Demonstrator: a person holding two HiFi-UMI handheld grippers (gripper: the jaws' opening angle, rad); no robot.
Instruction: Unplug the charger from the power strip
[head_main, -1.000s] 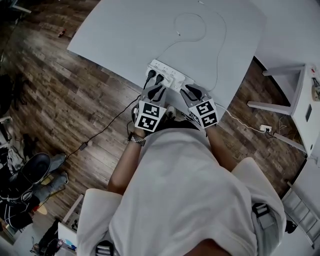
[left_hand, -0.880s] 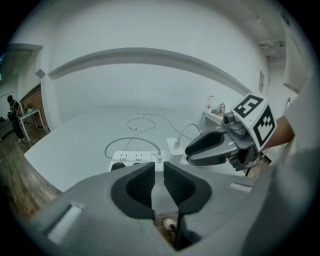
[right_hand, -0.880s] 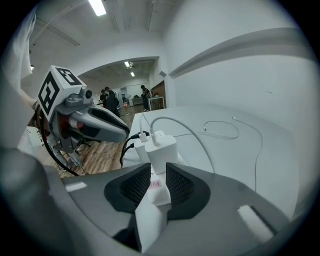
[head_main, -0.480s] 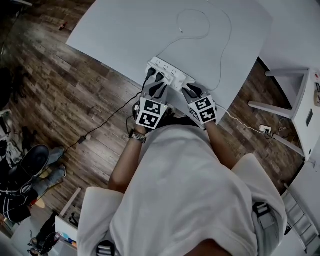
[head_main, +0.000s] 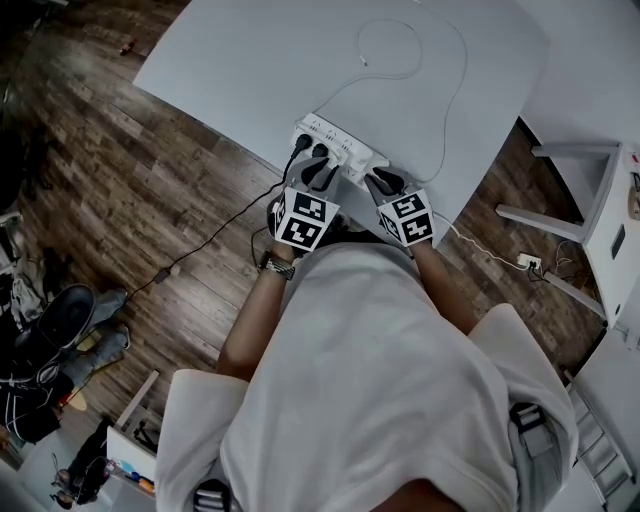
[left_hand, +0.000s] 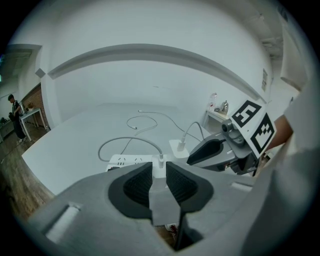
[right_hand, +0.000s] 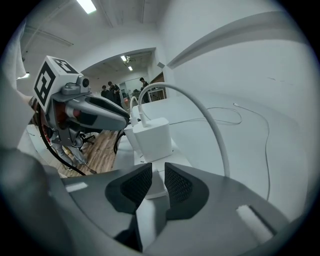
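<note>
Left tongs (left_hand: 159, 165): jaws slightly apart, just been opening, a second charger (left_hand: 159, 173) between the tips. Right tongs (right_hand: 158, 167): narrow gap, just been closing, straddling the power strip (right_hand: 179, 154) end. Charger (right_hand: 152, 137) stands upright there, just beyond, cable (right_hand: 200, 107) leaving its top.

Head view steeply overhead; gripper views low, close, sharing power strip (head_main: 335, 148).
</note>
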